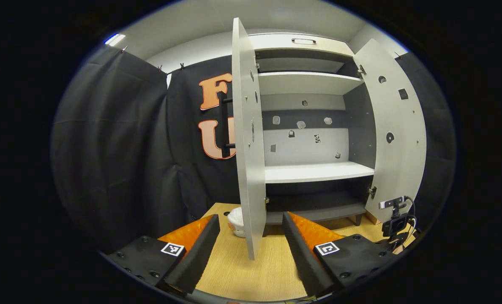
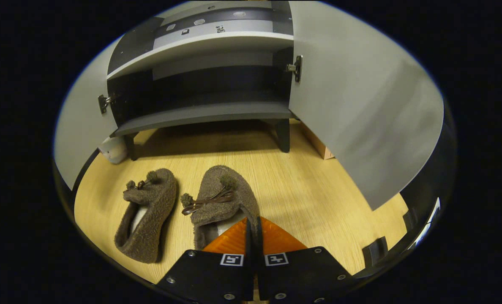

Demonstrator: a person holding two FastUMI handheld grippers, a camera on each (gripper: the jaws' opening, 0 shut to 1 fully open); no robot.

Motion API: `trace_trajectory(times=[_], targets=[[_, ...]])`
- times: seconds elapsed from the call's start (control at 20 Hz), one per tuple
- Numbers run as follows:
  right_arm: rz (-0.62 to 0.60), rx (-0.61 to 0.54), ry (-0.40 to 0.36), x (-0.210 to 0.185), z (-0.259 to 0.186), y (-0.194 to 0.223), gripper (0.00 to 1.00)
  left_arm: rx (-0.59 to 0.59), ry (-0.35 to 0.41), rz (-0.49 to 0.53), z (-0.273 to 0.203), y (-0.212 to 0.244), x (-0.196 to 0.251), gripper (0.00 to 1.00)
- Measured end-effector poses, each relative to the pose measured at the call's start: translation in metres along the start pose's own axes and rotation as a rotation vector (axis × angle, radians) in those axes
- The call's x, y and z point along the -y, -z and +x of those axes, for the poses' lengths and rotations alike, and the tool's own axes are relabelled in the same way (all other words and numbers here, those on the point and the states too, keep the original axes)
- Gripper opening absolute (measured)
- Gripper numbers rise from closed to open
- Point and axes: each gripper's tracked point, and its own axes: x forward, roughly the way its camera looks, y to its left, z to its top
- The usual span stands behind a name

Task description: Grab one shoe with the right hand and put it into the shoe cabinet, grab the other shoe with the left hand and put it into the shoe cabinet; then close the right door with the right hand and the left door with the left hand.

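Two brown fuzzy shoes lie side by side on the wooden floor (image 2: 301,190) in front of the open shoe cabinet (image 2: 204,114). In the right gripper view my right gripper (image 2: 253,226) is closed on the rear side rim of the nearer shoe (image 2: 221,198). The other shoe (image 2: 147,211) lies free to its left. In the left gripper view my left gripper (image 1: 251,216) is open and holds nothing. It hovers above the floor, facing the edge of the cabinet's left door (image 1: 246,139). The right door (image 1: 396,126) also stands wide open.
The cabinet has white shelves (image 1: 318,171) and a dark bottom shelf (image 1: 318,211) on short legs. A white object (image 2: 112,148) sits on the floor by the left door, and a wooden block (image 2: 318,145) behind the right door (image 2: 361,105). A small camera stand (image 1: 394,219) is at the right.
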Motion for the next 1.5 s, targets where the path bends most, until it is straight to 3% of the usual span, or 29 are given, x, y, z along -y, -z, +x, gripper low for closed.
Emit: trace_trajectory(times=[0.3, 0.9, 1.15, 1.5], targets=[[0.011, 0.104, -0.04, -0.022, -0.042, -0.077, 0.04, -0.005, 0.023, -0.025, 0.001, 0.008, 0.011, 0.96], [0.08, 0.357, -0.156, -0.079, -0.11, -0.276, 0.04, -0.013, 0.095, -0.023, 0.007, 0.021, 0.041, 0.96], [0.092, 0.422, -0.145, -0.081, -0.109, -0.349, 0.04, -0.014, 0.104, -0.015, 0.014, 0.023, 0.044, 0.96], [0.083, 0.47, -0.093, -0.081, -0.061, -0.447, 0.04, -0.028, 0.088, -0.022, 0.021, 0.029, 0.045, 0.97]])
